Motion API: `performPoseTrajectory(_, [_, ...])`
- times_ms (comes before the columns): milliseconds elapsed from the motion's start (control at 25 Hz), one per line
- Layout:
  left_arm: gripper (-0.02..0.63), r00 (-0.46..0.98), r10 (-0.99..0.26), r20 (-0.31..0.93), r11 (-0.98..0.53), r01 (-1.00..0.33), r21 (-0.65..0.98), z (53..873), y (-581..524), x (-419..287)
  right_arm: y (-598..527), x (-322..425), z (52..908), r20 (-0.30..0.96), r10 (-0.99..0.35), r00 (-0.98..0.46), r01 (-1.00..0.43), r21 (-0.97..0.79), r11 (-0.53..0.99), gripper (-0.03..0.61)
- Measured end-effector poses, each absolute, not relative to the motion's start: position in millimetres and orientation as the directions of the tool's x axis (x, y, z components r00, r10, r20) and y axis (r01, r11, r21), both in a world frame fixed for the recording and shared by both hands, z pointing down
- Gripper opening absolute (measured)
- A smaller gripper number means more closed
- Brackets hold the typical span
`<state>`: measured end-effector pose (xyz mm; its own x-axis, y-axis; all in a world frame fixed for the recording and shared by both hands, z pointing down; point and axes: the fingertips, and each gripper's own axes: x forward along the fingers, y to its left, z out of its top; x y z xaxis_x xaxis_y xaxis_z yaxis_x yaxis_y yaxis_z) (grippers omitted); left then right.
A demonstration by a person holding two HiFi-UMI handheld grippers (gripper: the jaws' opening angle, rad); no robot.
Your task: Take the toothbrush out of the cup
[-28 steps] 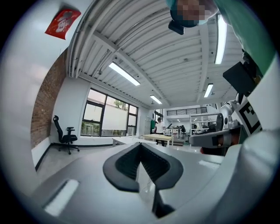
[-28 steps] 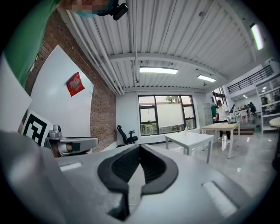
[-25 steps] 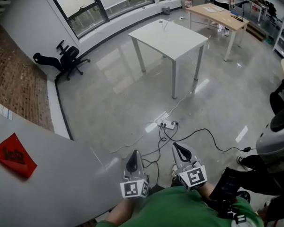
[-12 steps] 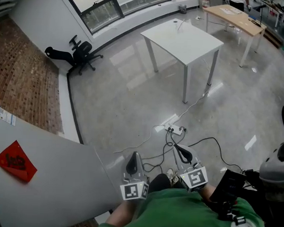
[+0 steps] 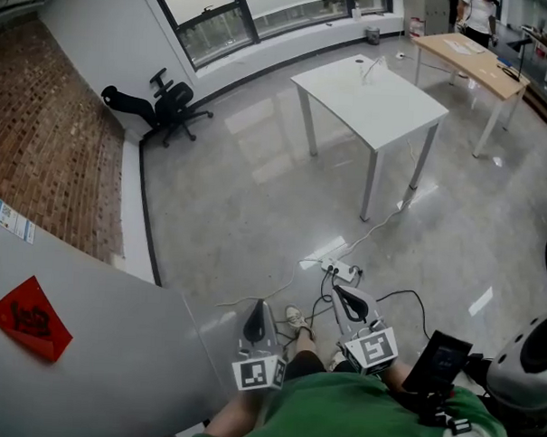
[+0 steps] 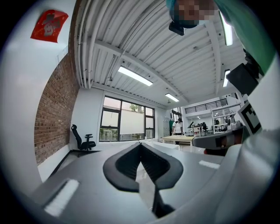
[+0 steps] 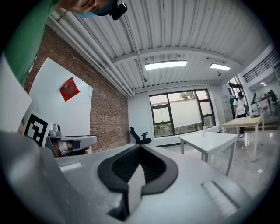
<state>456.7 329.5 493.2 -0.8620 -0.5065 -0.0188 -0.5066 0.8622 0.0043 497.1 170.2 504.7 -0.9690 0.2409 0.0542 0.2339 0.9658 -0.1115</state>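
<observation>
No toothbrush or cup can be made out. A small thin object (image 5: 365, 69) (image 7: 204, 128) stands on the far white table (image 5: 387, 100) (image 7: 212, 138), too small to identify. Both grippers are held level, close in front of my green-sleeved body, pointing over the floor. The left gripper (image 5: 256, 312) (image 6: 141, 144) is shut, its black pads meeting at the tip with nothing between them. The right gripper (image 5: 342, 292) (image 7: 140, 147) is likewise shut and holds nothing. It sits a little ahead of the left one.
A power strip with black and white cables (image 5: 336, 267) lies on the grey floor just ahead. A black office chair (image 5: 175, 100) stands by the brick wall (image 5: 51, 140). A wooden table (image 5: 471, 54) is at the far right, and a white board with red paper (image 5: 29, 318) at the left.
The view has swung: the white table and chair now sit lower and further right in the picture. Both grippers travelled along together and stayed shut.
</observation>
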Motion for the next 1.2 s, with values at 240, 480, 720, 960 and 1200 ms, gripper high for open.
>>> performPoseTrajectory(240, [0.008, -0.858, -0.513, -0.037, 0.857, -0.514, 0.032, 501.8, 325.7, 404.8, 166.5, 445.5, 507.3, 0.065, 0.234, -0.970, 0.229, -0.072, 0.971, 0.003])
performPoseTrajectory(480, [0.007, -0.856, -0.515, -0.040, 0.855, -0.516, 0.052, 504.2, 337.3, 321.7, 182.8, 363.1, 505.5, 0.086, 0.252, -0.964, 0.249, -0.052, 0.967, 0.003])
performPoseTrajectory(720, [0.008, -0.858, -0.512, -0.042, 0.856, -0.514, 0.059, 494.9, 363.0, 235.3, 215.1, 268.5, 492.7, 0.085, 0.277, -0.957, 0.274, -0.043, 0.961, 0.003])
performPoseTrajectory(960, [0.008, -0.864, -0.503, -0.035, 0.861, -0.504, 0.068, 497.6, 396.8, 162.3, 248.4, 194.2, 488.8, 0.070, 0.280, -0.957, 0.277, -0.044, 0.960, 0.003])
performPoseTrajectory(1200, [0.008, -0.880, -0.472, -0.044, 0.875, -0.474, 0.101, 494.6, 423.6, 132.5, 270.5, 159.6, 480.2, 0.092, 0.290, -0.953, 0.289, -0.019, 0.957, 0.003])
